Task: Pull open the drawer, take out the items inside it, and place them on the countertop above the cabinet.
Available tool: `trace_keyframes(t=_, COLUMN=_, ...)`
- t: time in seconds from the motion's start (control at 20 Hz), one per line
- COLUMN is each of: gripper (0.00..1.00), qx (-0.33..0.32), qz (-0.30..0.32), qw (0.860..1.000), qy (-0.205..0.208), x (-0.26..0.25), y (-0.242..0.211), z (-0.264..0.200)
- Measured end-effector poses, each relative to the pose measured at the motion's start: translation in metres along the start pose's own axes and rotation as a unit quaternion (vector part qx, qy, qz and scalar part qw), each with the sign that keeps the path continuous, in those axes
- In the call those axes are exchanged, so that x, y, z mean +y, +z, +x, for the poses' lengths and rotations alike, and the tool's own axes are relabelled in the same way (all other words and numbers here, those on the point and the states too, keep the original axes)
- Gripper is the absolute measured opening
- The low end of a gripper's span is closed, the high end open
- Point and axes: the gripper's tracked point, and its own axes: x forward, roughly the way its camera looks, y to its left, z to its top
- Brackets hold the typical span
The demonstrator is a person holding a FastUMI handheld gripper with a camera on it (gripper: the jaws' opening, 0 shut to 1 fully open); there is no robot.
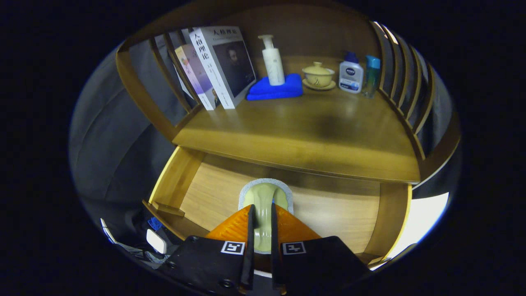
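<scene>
Pale green scrubber (263, 205) with grey pad, low centre of frame over the open drawer (328, 213), pinched by its raised handle between narrow fingers (251, 230). Probably light and slightly soft; handle the surest hold. Countertop (296, 131) mid-frame, bare in front.

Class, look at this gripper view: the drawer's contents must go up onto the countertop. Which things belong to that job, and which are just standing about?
Part of the job:
gripper, shut on the brush handle
brush, with a pale green handle
open drawer
countertop

Just standing about:
books
pump bottle on a blue cloth
lidded cup
white bottle
teal bottle
</scene>
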Motion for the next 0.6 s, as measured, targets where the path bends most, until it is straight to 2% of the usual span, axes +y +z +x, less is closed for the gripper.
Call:
trace_keyframes(t=0.35, gripper=0.19, qx=-0.048, qz=0.036, qw=0.998, qy=0.01, x=-0.007, y=0.026, z=-0.028)
trace_keyframes(t=0.6, gripper=0.19, qx=-0.073, qz=0.058, qw=0.996, qy=0.015, x=-0.007, y=0.061, z=-0.034)
